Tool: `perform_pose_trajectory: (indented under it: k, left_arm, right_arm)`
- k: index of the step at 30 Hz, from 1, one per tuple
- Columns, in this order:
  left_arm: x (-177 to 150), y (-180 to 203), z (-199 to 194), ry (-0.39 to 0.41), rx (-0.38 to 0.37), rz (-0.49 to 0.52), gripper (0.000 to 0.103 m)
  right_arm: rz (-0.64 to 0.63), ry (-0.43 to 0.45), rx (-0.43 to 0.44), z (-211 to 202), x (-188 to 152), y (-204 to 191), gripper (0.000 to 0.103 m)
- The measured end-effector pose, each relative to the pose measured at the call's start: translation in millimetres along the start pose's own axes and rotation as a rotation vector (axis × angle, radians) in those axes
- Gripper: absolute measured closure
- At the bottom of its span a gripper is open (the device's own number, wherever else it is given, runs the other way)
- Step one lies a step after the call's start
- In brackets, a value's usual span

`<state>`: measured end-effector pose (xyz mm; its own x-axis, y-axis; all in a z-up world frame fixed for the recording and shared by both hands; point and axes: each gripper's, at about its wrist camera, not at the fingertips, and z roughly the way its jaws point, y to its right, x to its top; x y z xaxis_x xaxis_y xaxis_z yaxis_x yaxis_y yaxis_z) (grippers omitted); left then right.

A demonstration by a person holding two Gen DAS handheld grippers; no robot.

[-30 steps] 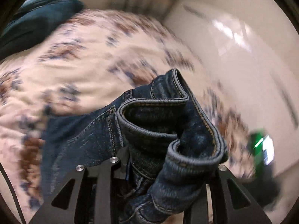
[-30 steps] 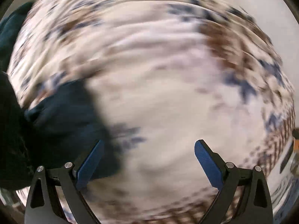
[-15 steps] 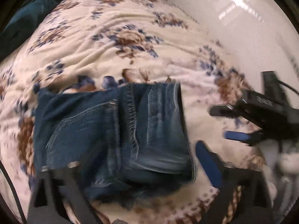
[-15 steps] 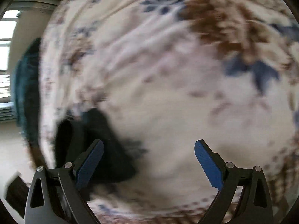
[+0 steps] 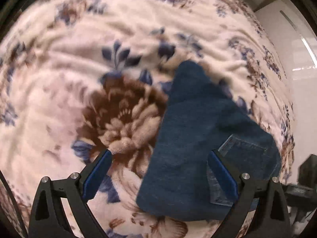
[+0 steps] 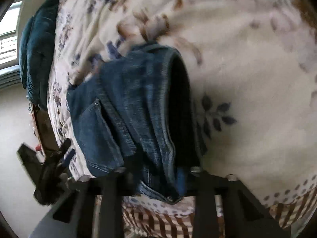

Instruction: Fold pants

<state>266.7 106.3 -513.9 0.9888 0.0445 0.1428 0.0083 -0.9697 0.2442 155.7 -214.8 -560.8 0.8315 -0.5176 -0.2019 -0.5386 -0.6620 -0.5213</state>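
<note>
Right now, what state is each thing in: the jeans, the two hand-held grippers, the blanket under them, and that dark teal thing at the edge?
Jeans: folded into a bundle, lying on the blanket, one end pinched.
Right hand-held gripper: shut on the jeans.
Left hand-held gripper: open, holding nothing, above the jeans.
Blanket: spread out, rumpled.
Teal cloth: bunched at the blanket's edge, untouched.
</note>
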Motion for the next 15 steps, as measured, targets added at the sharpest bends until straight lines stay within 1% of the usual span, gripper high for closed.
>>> perform_pose_trajectory:
  k: [1,2,4,5,6,7,8,9,10,11,12,13,14,15]
  left_arm:
    - [-2.9,-1.3,7.0,-0.026,0.000,0.014,0.004]
    - [-7.3,-1.2,10.8,-0.037,-0.007,0.028,0.004]
    - [-17.6,0.8,19.1,-0.059,0.002,0.044,0.004]
    - [-22.0,1.1,22.1,-0.068,-0.007,0.041,0.004]
    - [-24.7,1.1,21.4,-0.074,-0.014,0.030,0.004]
    - [-27.6,0.9,20.3,-0.082,-0.014,0.017,0.004]
    - [-28.8,1.4,19.4,-0.085,-0.014,0.010,0.004]
    - [-30.1,2.1,14.9,-0.084,-0.010,0.005,0.004]
    - [-31.6,3.7,7.7,-0.078,-0.012,0.000,0.004]
    - [-34.2,6.1,2.1,-0.070,-0.021,0.006,0.004]
    - [-36.3,7.6,-1.7,-0.064,-0.022,0.011,0.004]
    - [-39.8,10.3,-4.5,-0.058,-0.020,0.022,0.004]
    - [-42.4,12.6,-4.6,-0.059,-0.022,0.032,0.004]
    - [-45.0,15.1,-2.2,-0.066,-0.022,0.042,0.004]
  right_arm:
    - [-0.019,0.057,0.019,-11.8,-1.3,-6.8,0.090]
    - [-0.061,0.112,-0.005,-25.3,-1.9,-16.9,0.090]
    - [-0.116,0.191,-0.082,-40.9,-0.8,-24.7,0.091]
    - [-0.111,0.203,-0.151,-39.5,4.4,-20.3,0.091]
    - [-0.089,0.181,-0.169,-31.8,11.7,-13.4,0.091]
    - [-0.049,0.119,-0.155,-21.2,17.0,-0.2,0.091]
    - [-0.014,0.069,-0.115,-14.3,19.4,7.1,0.091]
    - [0.041,0.034,-0.039,-12.1,15.7,17.3,0.090]
    - [0.061,0.028,0.005,-12.4,12.8,22.0,0.087]
    - [0.076,0.020,0.079,-15.2,5.3,24.5,0.081]
    - [0.103,0.009,0.123,-16.9,-2.6,26.9,0.057]
    - [0.126,0.011,0.143,-19.1,-11.2,30.9,0.029]
    - [0.165,0.007,0.162,-16.7,-21.0,36.3,0.019]
    - [0.200,-0.010,0.173,-11.3,-26.8,38.2,0.016]
